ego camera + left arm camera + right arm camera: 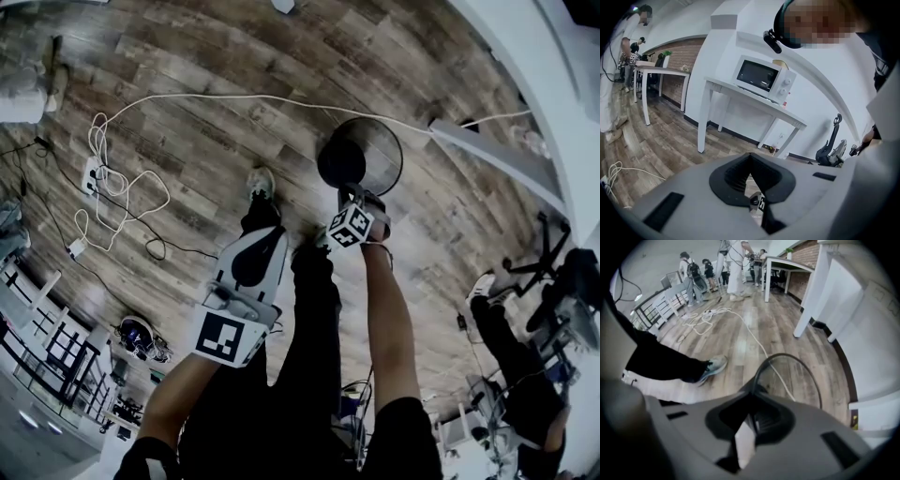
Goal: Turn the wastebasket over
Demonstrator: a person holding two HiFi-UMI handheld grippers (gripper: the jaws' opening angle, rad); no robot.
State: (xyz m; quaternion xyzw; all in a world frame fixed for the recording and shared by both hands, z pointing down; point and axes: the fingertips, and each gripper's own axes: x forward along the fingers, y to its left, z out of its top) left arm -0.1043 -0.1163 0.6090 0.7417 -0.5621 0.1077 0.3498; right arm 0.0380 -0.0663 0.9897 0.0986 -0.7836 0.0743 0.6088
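On the wooden floor, just ahead of the person's shoe, the dark mesh wastebasket sits with its open mouth towards the head camera. It is not yet turned over. The right tongs point steeply down at its near edge. In the right gripper view the wire rim of the wastebasket runs straight into the right tongs, which are drawn nearly together and pinch that rim. The left tongs hang well back from it, over the person's leg. In the left gripper view the left tongs are pressed together with nothing between them.

The hold looks like the weak point. Only a thin rim is pinched at one spot, so once the basket is lifted and rolled its weight would probably twist it about the pads, and it could swing or slip out. With the left tongs this far away, nothing would steady the far side. A white cable lies on the floor close by the basket, and the rim could catch or drag it on the way round. The shoe is also near enough to be struck.
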